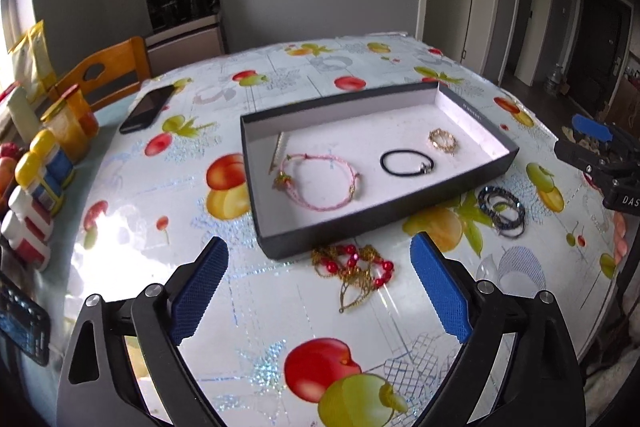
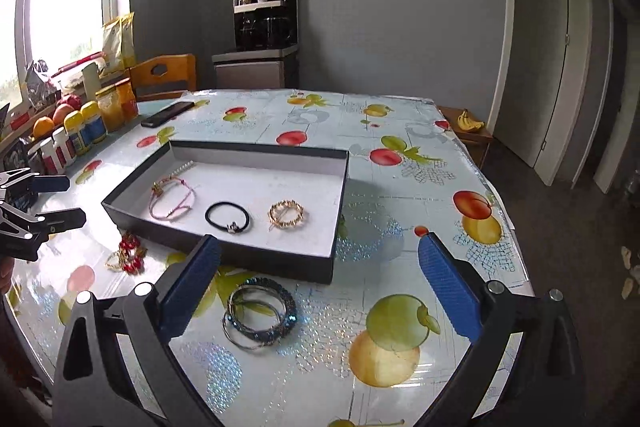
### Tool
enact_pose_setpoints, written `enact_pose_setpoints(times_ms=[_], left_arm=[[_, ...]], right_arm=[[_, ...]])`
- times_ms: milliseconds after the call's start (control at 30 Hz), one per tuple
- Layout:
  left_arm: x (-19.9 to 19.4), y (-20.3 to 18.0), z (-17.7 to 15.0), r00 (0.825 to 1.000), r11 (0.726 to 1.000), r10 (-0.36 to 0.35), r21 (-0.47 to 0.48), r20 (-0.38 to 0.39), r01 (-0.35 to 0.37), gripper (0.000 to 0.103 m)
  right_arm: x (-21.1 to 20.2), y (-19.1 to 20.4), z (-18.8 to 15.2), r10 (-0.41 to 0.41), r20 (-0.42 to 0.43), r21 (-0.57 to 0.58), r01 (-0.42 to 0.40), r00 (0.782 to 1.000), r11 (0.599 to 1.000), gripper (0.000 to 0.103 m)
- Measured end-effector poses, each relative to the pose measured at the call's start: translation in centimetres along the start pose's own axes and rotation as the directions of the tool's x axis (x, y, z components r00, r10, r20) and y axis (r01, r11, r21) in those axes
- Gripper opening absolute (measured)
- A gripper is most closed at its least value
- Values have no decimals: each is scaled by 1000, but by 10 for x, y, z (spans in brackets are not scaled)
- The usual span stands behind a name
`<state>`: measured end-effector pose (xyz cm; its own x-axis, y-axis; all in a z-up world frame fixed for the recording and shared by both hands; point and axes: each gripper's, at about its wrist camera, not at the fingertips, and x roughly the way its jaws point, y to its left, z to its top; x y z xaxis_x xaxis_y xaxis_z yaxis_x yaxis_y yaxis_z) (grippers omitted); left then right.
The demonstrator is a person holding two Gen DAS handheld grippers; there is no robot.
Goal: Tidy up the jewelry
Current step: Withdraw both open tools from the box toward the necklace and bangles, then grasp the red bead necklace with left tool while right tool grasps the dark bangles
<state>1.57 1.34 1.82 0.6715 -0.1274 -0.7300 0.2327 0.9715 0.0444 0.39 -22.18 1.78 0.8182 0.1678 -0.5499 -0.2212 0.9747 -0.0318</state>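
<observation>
While three pieces lie in the tray (image 1: pixel 476 115), two wait outside.
Bead necklace (image 1: pixel 354 267) and bangles (image 2: pixel 260 313) remain on the counter (image 2: pixel 400 347); left claw (image 1: pixel 320 291) and right claw (image 2: pixel 320 287) gape empty.

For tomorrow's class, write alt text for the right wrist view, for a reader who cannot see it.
Open right gripper hovers over stacked blue bangles on a fruit-print table, just outside a shallow dark box holding a pink bracelet, black hair tie and gold bracelet.
</observation>
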Motion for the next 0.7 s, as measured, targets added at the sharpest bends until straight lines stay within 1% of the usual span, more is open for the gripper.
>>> enact_pose_setpoints(times_ms=[67,133,233,267,367,400,433,467,500,567,700], left_arm=[[13,-1,-12,999,1000,-13,-3,-45,13,94],[23,-2,-21,997,1000,-18,-15,-73,17,94],[32,0,-30,995,998,-43,-44,-91,39,94],[33,0,-31,994,998,-49,-48,-93,45,92],[37,-3,-33,993,998,-55,-33,-101,52,90],[39,-4,-33,993,998,-58,-30,-104,56,87],[40,-5,-33,992,998,-63,-27,-109,61,79],[42,-6,-33,991,998,-66,-24,-117,64,74],[44,-7,-34,990,998,-66,-22,-125,64,64],[46,-8,-34,990,998,-56,-12,-127,55,62],[49,-9,-32,990,998,-62,2,-126,63,59]], right_arm=[[5,0,-8,14,-45,-6,-14,999,1000,98],[10,-1,-16,42,-84,-3,-43,996,999,98],[16,1,-26,64,-121,4,-64,991,998,98],[17,2,-28,65,-130,2,-66,989,998,98],[20,6,-33,70,-147,-6,-71,987,997,98],[20,7,-35,75,-150,-7,-77,986,997,98],[20,8,-36,81,-151,-7,-83,985,996,98],[21,9,-37,90,-152,-6,-91,984,996,98],[21,10,-37,98,-154,-6,-100,983,995,98],[22,13,-38,103,-157,-13,-106,982,994,98],[24,15,-39,112,-162,-25,-118,980,993,98]])
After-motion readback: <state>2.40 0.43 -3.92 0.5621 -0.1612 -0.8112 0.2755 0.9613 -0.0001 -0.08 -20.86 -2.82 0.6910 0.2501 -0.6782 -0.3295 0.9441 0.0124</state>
